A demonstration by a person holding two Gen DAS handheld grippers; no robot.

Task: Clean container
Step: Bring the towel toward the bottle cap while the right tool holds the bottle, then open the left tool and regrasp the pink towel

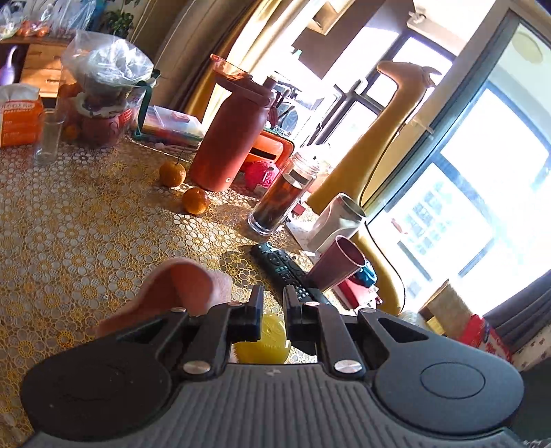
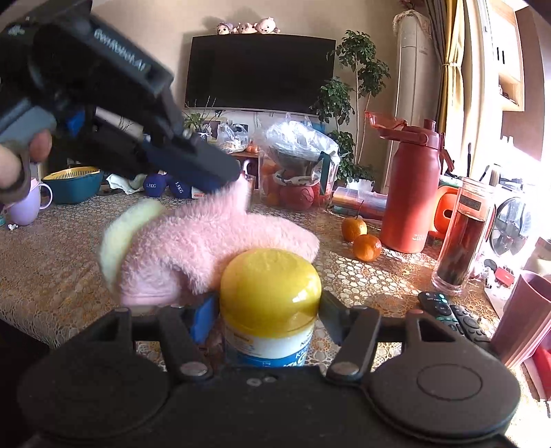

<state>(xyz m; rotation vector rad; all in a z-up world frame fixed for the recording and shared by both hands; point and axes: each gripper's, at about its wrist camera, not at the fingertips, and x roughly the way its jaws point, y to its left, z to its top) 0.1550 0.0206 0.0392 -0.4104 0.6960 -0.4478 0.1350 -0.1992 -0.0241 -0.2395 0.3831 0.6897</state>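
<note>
Nearest to us, our right claw [image 2: 270, 318] grips a white container [image 2: 268, 344] with a yellow lid [image 2: 270, 279], one finger on each side of its neck. The container stands upright at the near edge of the surface [image 2: 361, 275], which wears a gold floral lace cover.

Draped against the lid is a fluffy pink cloth [image 2: 206, 248]. Our left claw [image 2: 227, 175] reaches down from the upper left and is closed on the cloth's top end.

To the right lie two black remotes [image 2: 447, 313], beside a maroon cup [image 2: 523, 310]. Farther back stand a glass bottle of dark liquid [image 2: 461, 237], two oranges [image 2: 360, 237] and a tall red flask [image 2: 411, 193].

Beyond the surface, a dark television [image 2: 260, 74] hangs on the wall with plush toys [image 2: 246, 27] on top, and a leafy plant [image 2: 344, 100] stands beside it. Bright sunlight comes from windows [image 1: 465, 193] on the right.
</note>
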